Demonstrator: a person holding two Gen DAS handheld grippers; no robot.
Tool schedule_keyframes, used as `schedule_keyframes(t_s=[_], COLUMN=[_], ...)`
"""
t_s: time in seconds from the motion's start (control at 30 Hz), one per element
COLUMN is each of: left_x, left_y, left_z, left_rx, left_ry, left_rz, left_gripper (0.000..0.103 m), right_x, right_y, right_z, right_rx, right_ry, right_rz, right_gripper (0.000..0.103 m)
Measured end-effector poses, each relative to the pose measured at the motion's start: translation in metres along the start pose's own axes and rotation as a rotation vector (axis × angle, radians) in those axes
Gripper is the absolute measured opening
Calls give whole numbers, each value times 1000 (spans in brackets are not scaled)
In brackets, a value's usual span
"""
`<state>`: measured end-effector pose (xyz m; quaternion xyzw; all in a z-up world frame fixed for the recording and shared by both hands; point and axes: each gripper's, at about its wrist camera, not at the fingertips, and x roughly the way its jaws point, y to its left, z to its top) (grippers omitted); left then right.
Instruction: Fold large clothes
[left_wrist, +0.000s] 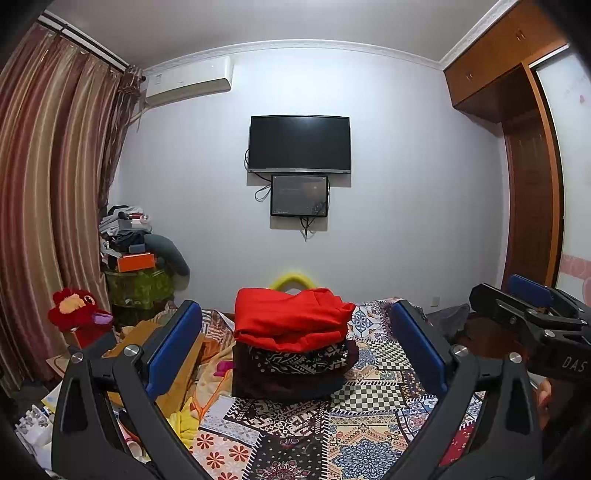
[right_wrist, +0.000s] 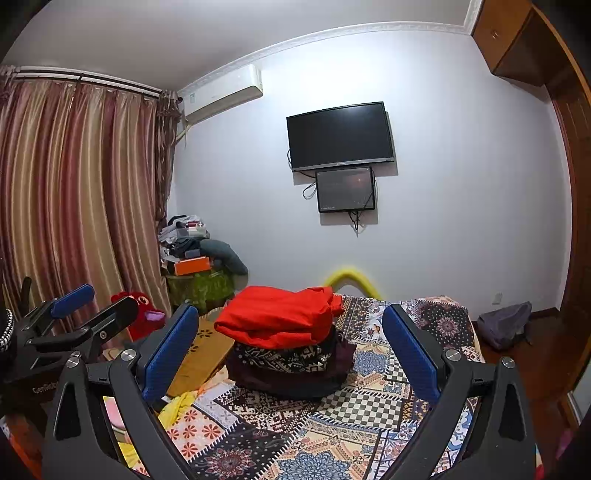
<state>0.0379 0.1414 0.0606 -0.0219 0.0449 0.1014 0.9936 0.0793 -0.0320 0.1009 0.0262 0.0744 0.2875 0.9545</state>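
Tools left (left_wrist: 295, 339) and right (right_wrist: 291, 343) gape empty before folded red garment (left_wrist: 291, 317), long axis crosswise.

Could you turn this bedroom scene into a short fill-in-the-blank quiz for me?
1. The top garment on the folded pile is coloured ____.
2. Both the left gripper and the right gripper have jaws that are ____, holding nothing.
3. The pile rests on a patterned ____.
4. On the wall, the small screen hangs directly ____ the television.

Missing words: red; open; bedspread; below
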Motion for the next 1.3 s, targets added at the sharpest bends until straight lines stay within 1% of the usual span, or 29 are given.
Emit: schedule_keyframes(t_s=[0.43, 0.6, 0.93, 1.3], left_x=[4, 6, 9, 13], left_y=[3, 3, 3, 7], left_z=[0, -1, -3, -8], left_rx=[-7, -7, -8, -19], left_ry=[15, 18, 25, 34], left_rz=[-26, -25, -32, -30], left_gripper=[103, 103, 103, 103], right_x=[0, 2, 10, 14], right_y=[0, -1, 0, -1], right_z=[1, 1, -6, -7], right_rx=[-1, 3, -1, 0], right_ry=[0, 0, 32, 43], right_rz=[-8, -9, -15, -24], right_gripper=[100, 102, 102, 102])
